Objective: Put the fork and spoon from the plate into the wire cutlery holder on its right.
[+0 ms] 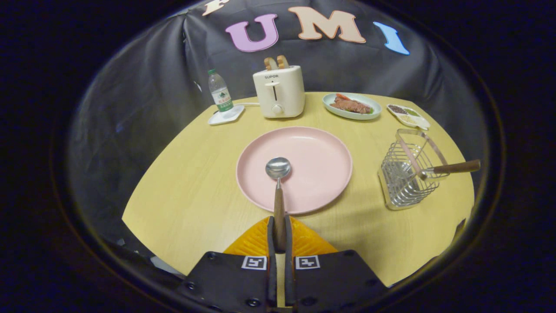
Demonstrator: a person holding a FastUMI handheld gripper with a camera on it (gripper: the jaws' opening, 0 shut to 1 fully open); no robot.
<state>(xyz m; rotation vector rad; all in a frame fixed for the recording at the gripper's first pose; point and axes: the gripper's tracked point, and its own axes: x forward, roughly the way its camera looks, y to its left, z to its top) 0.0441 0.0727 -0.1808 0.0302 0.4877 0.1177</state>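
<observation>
My gripper [279,234] is shut on the wooden handle of the spoon [278,184]. Its steel bowl points away from me and hangs over the near part of the pink plate [312,148]. The plate lies in the middle of the round wooden table. To the plate's right stands the wire cutlery holder [406,176]. The fork [449,168] rests in it, with its wooden handle sticking out to the right over the rim.
Behind the plate stands a white toaster [279,91] with bread in it. A water bottle [220,92] on a white coaster is to its left. A dish of food [352,105] and a small divided sauce dish [408,115] sit at the back right.
</observation>
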